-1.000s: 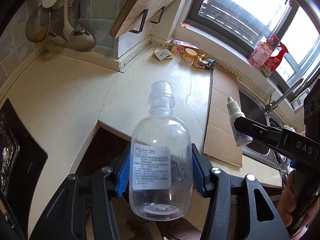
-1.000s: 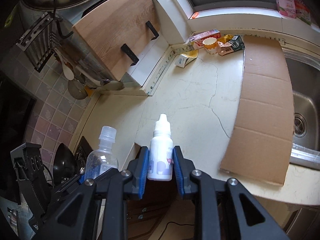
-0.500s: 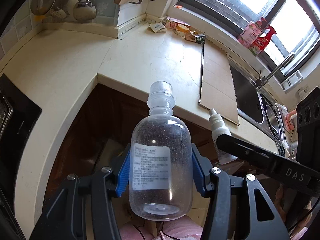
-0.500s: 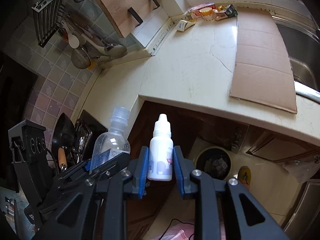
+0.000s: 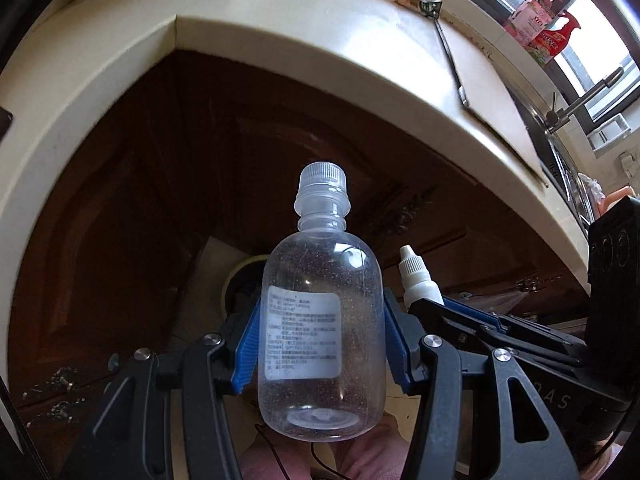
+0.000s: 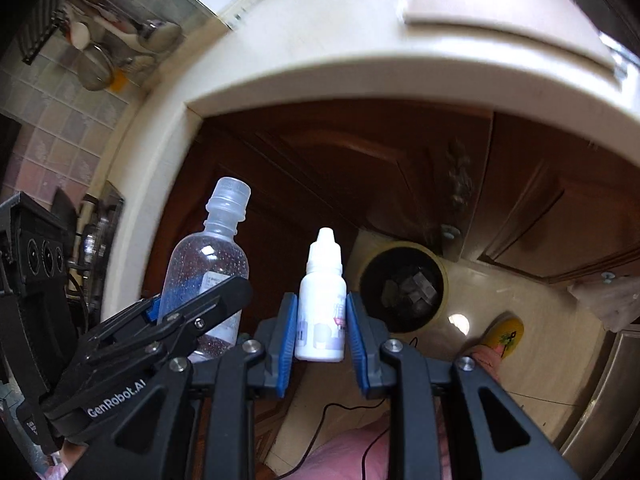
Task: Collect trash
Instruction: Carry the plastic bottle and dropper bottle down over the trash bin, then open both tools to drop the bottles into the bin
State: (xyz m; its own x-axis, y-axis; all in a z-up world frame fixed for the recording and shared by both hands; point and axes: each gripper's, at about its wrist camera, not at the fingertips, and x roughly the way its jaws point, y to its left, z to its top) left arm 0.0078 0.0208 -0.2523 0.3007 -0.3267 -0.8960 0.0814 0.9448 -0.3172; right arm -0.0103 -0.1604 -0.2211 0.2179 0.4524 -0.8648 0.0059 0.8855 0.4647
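Cream countertop (image 6: 360, 52) overhangs dark wood cabinets (image 6: 320, 168); left fingers (image 5: 264, 336) clamp clear bottle (image 5: 322, 320), right fingers (image 6: 286, 340) dropper bottle (image 6: 322, 312).

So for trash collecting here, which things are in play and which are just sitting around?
In play: clear bottle in the left hand-held gripper; white dropper bottle in the right hand-held gripper; bin on the floor.

Lying about: cardboard sheet; hanging utensils; spray bottles.

The bottle (image 5: 322, 320) is hiding most of the bin (image 5: 240, 276) in the left view. Motion blur is smearing the counter (image 6: 360, 40). The label (image 5: 304, 332) print is staying unreadable.
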